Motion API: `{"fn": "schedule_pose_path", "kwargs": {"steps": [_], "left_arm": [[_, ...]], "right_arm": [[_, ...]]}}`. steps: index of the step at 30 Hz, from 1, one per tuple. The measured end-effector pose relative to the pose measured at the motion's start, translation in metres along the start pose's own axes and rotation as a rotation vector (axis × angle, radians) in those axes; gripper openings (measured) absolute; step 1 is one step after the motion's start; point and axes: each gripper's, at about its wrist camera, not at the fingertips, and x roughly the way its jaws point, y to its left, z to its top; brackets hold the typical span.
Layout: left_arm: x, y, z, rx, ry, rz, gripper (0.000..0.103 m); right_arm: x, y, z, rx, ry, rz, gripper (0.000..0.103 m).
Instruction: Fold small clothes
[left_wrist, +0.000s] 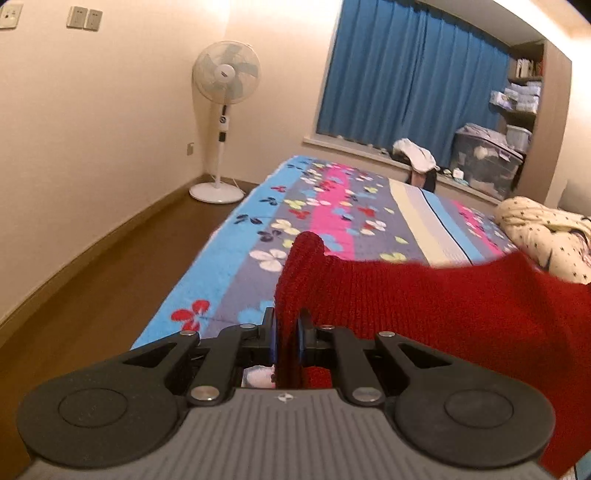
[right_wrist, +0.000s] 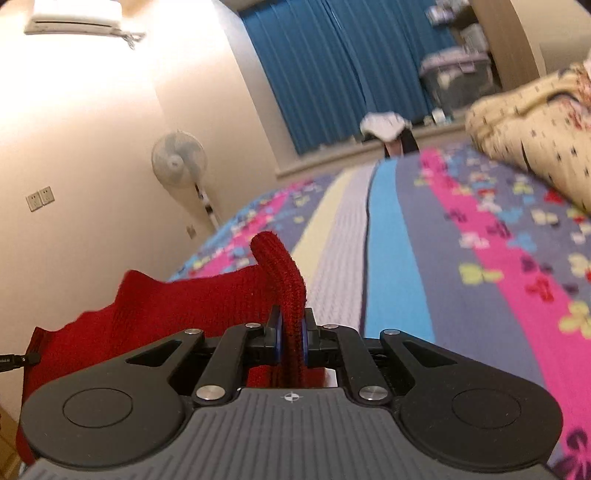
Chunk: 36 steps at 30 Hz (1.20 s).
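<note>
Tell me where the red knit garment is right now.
The red knit garment is held up over the butterfly-print bedspread, pinched at one edge by the left gripper and at the other by the right gripper, stretched between them.

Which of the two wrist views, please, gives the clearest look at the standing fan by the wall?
The left wrist view: the standing fan appears whole and sharp, from head to round base on the floor. In the right wrist view the fan is blurred and tilted, and its base is hidden behind the bed.
</note>
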Motion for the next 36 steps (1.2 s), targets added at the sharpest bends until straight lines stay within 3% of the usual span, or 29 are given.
{"fn": "schedule_pose_path", "kwargs": {"steps": [4,6,7,10,12,15,17,18,20,23,26,27,29,31,33,34,36], "left_arm": [[0.015,0.000,0.000,0.022,-0.012,0.034,0.011],[0.032,0.002,-0.005,0.030,0.034,0.044,0.011],[0.043,0.004,-0.010,0.033,0.074,0.047,0.011],[0.084,0.001,-0.031,0.074,0.265,0.056,0.012],[0.092,-0.002,-0.034,0.088,0.292,0.067,0.013],[0.094,0.015,-0.026,-0.069,0.343,0.021,0.020],[0.087,0.031,-0.024,-0.178,0.388,-0.025,0.036],[0.083,0.041,-0.024,-0.241,0.405,-0.059,0.037],[0.071,0.051,-0.023,-0.307,0.426,-0.111,0.042],[0.060,0.060,-0.031,-0.340,0.499,-0.154,0.044],[0.058,0.052,-0.044,-0.273,0.571,-0.185,0.044],[0.055,0.049,-0.046,-0.247,0.571,-0.194,0.043],[0.046,0.048,-0.047,-0.217,0.539,-0.189,0.011],[0.028,0.044,-0.040,-0.173,0.462,-0.158,0.011],[0.003,0.042,-0.029,-0.171,0.353,-0.187,0.010],[-0.006,0.042,-0.026,-0.178,0.324,-0.197,0.010],[-0.024,0.045,-0.026,-0.202,0.307,-0.187,0.010]], "right_arm": [[0.022,0.008,0.001,-0.024,-0.028,-0.016,0.009],[0.039,0.005,-0.002,-0.028,-0.009,-0.039,0.009],[0.052,0.004,-0.007,-0.031,0.033,-0.071,0.009],[0.105,-0.017,-0.037,-0.011,0.297,-0.178,0.010],[0.123,-0.025,-0.056,-0.010,0.407,-0.213,0.012],[0.120,-0.030,-0.051,0.012,0.380,-0.209,0.019],[0.112,-0.035,-0.045,0.058,0.366,-0.206,0.031],[0.108,-0.040,-0.044,0.096,0.377,-0.198,0.035],[0.104,-0.055,-0.043,0.208,0.417,-0.151,0.054],[0.095,-0.066,-0.049,0.332,0.500,-0.067,0.057],[0.085,-0.062,-0.056,0.324,0.537,-0.049,0.059],[0.083,-0.061,-0.056,0.319,0.540,-0.049,0.059],[0.078,-0.058,-0.056,0.316,0.542,-0.053,0.059],[0.073,-0.054,-0.057,0.308,0.530,-0.070,0.059],[0.067,-0.045,-0.057,0.273,0.502,-0.072,0.042],[0.066,-0.039,-0.055,0.251,0.487,-0.043,0.015],[0.055,-0.027,-0.047,0.204,0.416,-0.011,0.014]]}}
